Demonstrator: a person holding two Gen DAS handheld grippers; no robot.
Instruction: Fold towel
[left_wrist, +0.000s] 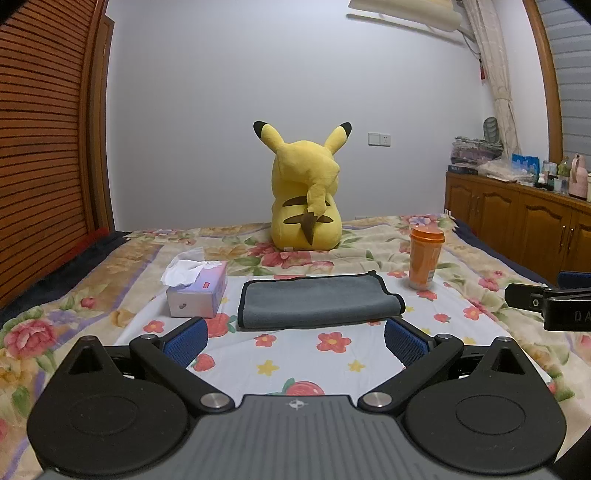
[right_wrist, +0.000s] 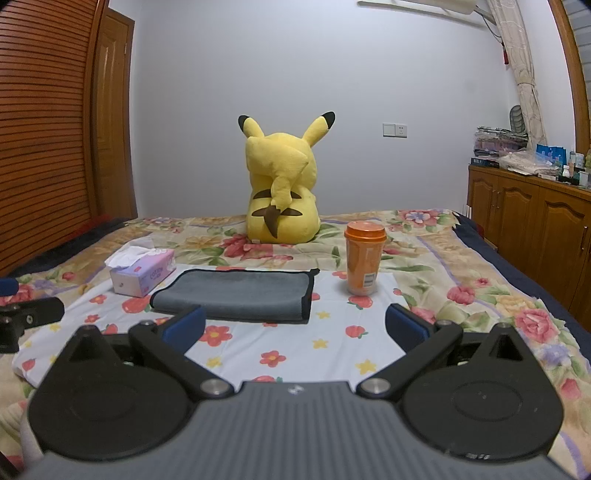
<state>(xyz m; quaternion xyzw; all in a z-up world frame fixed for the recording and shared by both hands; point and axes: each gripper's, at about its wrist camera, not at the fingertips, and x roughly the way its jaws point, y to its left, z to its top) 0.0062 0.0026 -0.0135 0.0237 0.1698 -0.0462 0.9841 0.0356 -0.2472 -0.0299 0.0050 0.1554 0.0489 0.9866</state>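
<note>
We hold two claws over a bed (left_wrist: 110, 266) covered with a flowered sheet, and each camera catches something the other misses. The left wrist view shows the left claw (left_wrist: 295, 338) released, its blue pads (left_wrist: 186, 341) spread wide with nothing between them, and at its right edge a black part of the right claw (left_wrist: 546, 301) juts in. The right wrist view shows the right claw (right_wrist: 293, 326) likewise released and empty, with a bit of the left one at its left edge. Only the left wrist view shows the pink bottle (left_wrist: 578, 179) at the right end of the wooden cabinet (left_wrist: 517, 218), while the right wrist view shows more of the wooden door (right_wrist: 110, 110) in the left corner of the room. The towel (left_wrist: 317, 301) lies on the bed just beyond both claws, touched by neither, on the pale sheet with small flowers and strawberries. It is grey with a dark trimmed border, already doubled over into a flat oblong; in the right wrist view its rounded fold faces us and its trimmed edges stack at the right end (right_wrist: 236, 291). A tissue box (left_wrist: 197, 291) sits just beside its left end, an orange cup with a lid (left_wrist: 424, 258) stands upright near its right end, and a yellow plush toy (left_wrist: 304, 199) sits toward the far edge of the bed, its back to us.
</note>
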